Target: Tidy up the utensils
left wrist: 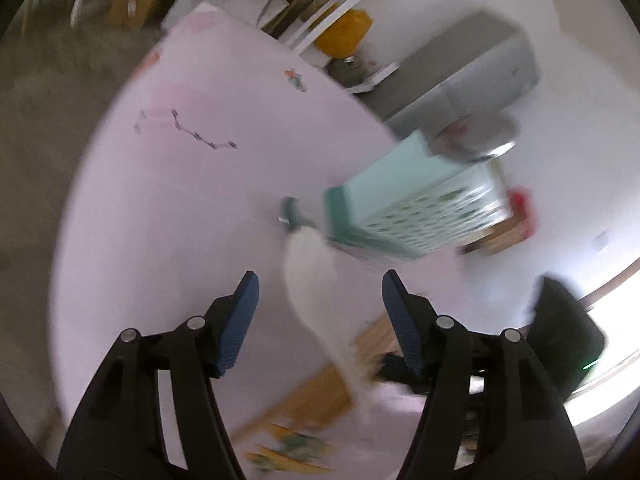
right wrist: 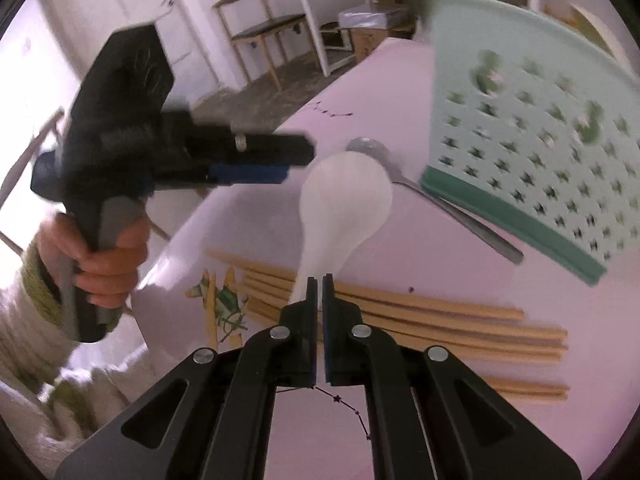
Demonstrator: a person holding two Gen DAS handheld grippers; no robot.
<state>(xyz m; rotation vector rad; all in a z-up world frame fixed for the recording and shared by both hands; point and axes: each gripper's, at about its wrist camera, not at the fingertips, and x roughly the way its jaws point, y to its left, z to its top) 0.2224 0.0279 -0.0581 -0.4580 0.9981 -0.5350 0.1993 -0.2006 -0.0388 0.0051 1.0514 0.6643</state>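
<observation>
**White spoon clamped in the right tongs, left tongs spread wide**

Pale pink tabletop (right wrist: 248, 216) with small printed drawings fills both wrist views, with white walls, a wooden chair and a white table frame beyond.

On the right, the right gripper (right wrist: 319, 280) is clenched on the handle of a white plastic spoon (right wrist: 344, 204), whose broad bowl juts forward above the table. The left gripper (left wrist: 320, 288) stands released, its blue-padded jaws well apart; the white spoon appears blurred between them, touching neither pad. In the right wrist view a hand (right wrist: 106, 264) in a cream knitted sleeve holds that left tool.

Under the spoon lies a bundle of tan wooden chopsticks (right wrist: 440, 312). A grey metal spoon (right wrist: 404, 180) rests just beyond, its handle running beside the mint-green perforated plastic basket (right wrist: 532, 148), which stands tilted on the right side of the table.
</observation>
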